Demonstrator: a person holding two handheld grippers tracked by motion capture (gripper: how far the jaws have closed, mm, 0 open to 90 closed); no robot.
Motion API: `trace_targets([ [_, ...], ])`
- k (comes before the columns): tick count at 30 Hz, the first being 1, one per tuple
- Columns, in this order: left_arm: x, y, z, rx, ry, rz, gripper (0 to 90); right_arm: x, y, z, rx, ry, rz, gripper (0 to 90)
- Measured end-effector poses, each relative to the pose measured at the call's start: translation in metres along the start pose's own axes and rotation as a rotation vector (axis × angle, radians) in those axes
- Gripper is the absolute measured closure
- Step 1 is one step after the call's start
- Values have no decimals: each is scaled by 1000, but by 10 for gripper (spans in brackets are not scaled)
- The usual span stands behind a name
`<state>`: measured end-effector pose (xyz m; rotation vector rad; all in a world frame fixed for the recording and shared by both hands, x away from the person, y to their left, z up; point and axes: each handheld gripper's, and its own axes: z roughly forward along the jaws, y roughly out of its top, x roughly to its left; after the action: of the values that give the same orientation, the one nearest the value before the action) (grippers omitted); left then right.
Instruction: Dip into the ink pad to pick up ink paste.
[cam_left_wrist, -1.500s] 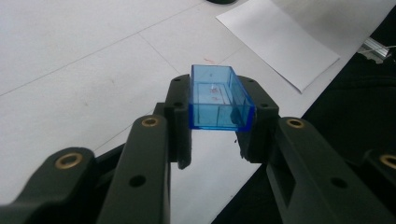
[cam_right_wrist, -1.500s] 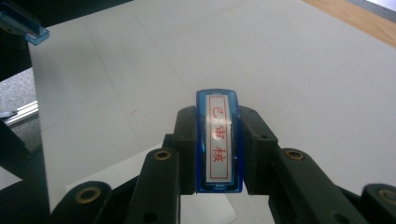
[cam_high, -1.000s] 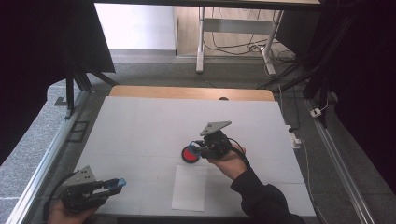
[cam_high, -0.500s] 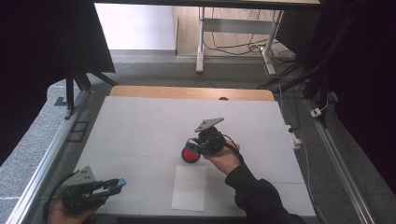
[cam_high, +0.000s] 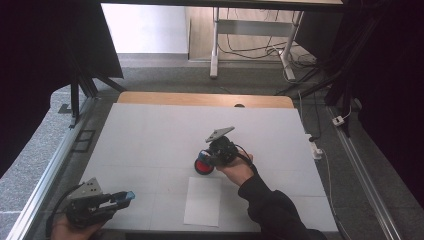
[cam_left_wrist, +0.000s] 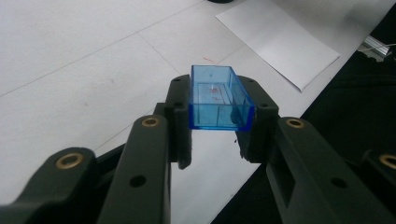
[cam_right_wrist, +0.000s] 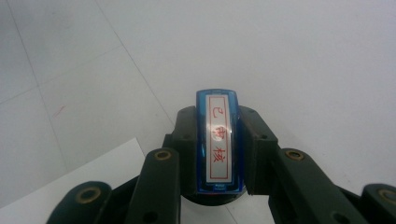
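My right gripper is near the middle of the white table, shut on a blue stamp whose white label bears red characters. Its jaws press on both long sides of the stamp, and my right gripper points down at the table. A red round part shows at the stamp's lower end, just above the sheet of paper. At the table's near left corner my left gripper is shut on a clear blue box-shaped cap, which lies level between the jaws of my left gripper.
The white paper sheet lies flat near the table's front edge, between the two hands. A wooden strip runs along the table's far edge. Metal rails border both sides, and a cable hangs at the right edge.
The right hand has shifted a little to the left and lower with the stamp. The left hand and its blue cap have stayed put.
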<state>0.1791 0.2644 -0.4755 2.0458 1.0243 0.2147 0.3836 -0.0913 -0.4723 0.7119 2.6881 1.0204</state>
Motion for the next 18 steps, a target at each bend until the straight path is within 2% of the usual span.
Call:
trace_targets([
  [12, 0, 0, 0, 1, -4, -2, 683, 2, -2, 11, 31, -11, -10, 718],
  [18, 0, 0, 0, 3, -4, -1, 683, 2, -3, 12, 26, -21, -7, 719],
])
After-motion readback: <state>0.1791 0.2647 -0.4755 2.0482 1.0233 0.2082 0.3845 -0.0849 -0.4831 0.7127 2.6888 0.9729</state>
